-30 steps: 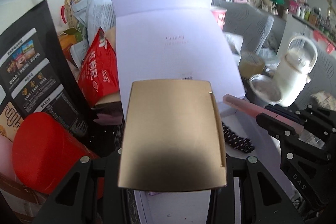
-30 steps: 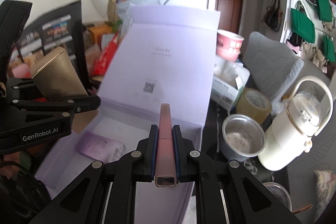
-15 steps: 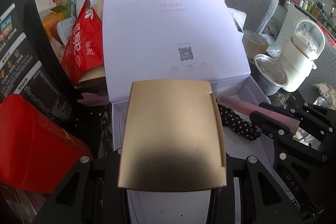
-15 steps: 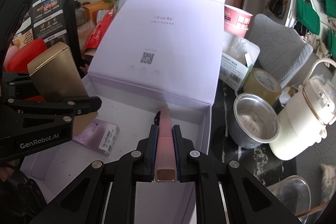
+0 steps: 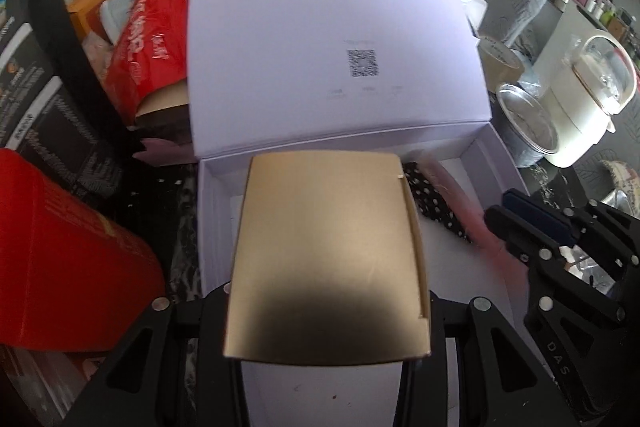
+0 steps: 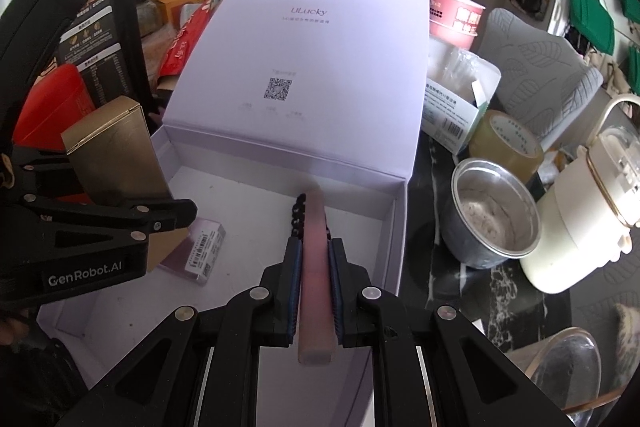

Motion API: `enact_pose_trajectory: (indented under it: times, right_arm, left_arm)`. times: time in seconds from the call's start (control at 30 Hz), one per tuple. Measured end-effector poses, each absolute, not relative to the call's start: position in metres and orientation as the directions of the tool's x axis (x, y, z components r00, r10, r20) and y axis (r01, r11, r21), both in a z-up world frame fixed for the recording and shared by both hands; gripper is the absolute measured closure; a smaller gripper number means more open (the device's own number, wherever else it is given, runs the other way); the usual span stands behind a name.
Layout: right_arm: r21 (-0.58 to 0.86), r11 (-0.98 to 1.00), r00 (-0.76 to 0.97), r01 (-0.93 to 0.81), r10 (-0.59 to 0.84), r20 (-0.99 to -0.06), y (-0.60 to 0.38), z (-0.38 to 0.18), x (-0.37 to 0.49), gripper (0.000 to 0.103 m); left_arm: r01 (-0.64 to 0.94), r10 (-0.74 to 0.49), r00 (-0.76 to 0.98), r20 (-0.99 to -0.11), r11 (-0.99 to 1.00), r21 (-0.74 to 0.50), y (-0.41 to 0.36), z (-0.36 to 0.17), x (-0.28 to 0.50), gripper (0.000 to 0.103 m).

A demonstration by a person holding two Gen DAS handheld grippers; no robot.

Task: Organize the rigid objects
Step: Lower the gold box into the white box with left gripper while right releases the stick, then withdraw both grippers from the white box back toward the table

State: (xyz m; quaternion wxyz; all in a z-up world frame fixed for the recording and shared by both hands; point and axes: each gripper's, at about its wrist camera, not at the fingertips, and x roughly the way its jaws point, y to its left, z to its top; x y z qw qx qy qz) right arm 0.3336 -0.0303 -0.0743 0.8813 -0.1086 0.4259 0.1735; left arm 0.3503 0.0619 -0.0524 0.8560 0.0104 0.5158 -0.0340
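Gold carton (image 5: 326,251) sits clamped between the left gripper (image 5: 326,311) fingers; right gripper (image 6: 314,263) pinches a pink stick (image 6: 314,267), both above the white box (image 6: 394,227).

Bright daylight, soft shadows; strong fisheye bend, dark corner vignette, slight motion blur.

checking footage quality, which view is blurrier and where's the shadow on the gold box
Left wrist view: softer overall, the QR code on the white box lid is smeared; a dark shadow covers the gold box's near end. Right wrist view: sharper, lid lettering readable, though the pink stick looks soft; edges bend from the fisheye.
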Motion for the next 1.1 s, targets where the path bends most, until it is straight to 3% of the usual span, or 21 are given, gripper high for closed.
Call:
enact_pose_trajectory:
  times: [0.1, 0.17, 0.23, 1.1]
  right_arm:
    - [-0.049, 0.916, 0.583, -0.399, 0.212, -0.784, -0.031, -0.072, 0.333, 0.088]
    - [-0.05, 0.917, 0.586, -0.397, 0.211, -0.783, -0.031, -0.071, 0.332, 0.087]
    - [-0.053, 0.918, 0.59, -0.393, 0.207, -0.781, -0.032, -0.07, 0.332, 0.082]
    - [-0.063, 0.923, 0.687, -0.38, 0.235, -0.688, -0.037, -0.008, 0.293, 0.082]
  left_arm:
    - [0.062, -0.016, 0.484, -0.875, 0.998, 0.016, 0.062, -0.048, 0.347, 0.064]
    - [0.057, -0.002, 0.499, -0.867, 0.998, 0.031, 0.062, -0.044, 0.346, 0.054]
    - [0.058, 0.002, 0.516, -0.856, 0.998, 0.038, 0.061, -0.04, 0.344, 0.022]
    - [0.055, -0.035, 0.682, -0.731, 0.998, 0.004, 0.058, 0.046, 0.29, 0.021]
